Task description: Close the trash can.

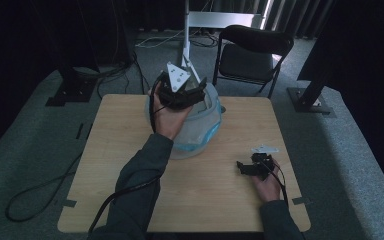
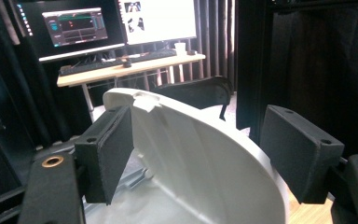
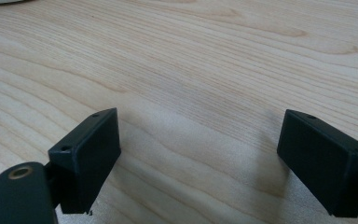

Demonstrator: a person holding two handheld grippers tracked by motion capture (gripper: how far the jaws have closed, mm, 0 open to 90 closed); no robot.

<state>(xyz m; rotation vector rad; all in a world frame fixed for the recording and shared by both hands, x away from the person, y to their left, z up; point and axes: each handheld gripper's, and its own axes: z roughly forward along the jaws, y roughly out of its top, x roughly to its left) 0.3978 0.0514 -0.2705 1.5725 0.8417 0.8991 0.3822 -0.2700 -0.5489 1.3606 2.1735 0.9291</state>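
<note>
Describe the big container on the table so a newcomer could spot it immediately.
Start at the square wooden table; at the middle of its far edge sits a pale basin. It is round, translucent whitish with a blue tint low on its side, and the left gripper hovers at its rim.

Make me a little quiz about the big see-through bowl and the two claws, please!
1. True or false: the right claw is holding the bowl.
2. Which claw is up at the rim of the pale bowl?
A. left
B. right
C. both
3. Fill in the missing word: the right claw rests low over the bare wooden ______.

Key
1. False. In the right gripper view its jaws stand wide apart with nothing between them.
2. A. The left claw has its jaws open, one on each side of the bowl's white rim, not closed on it.
3. table.
</note>
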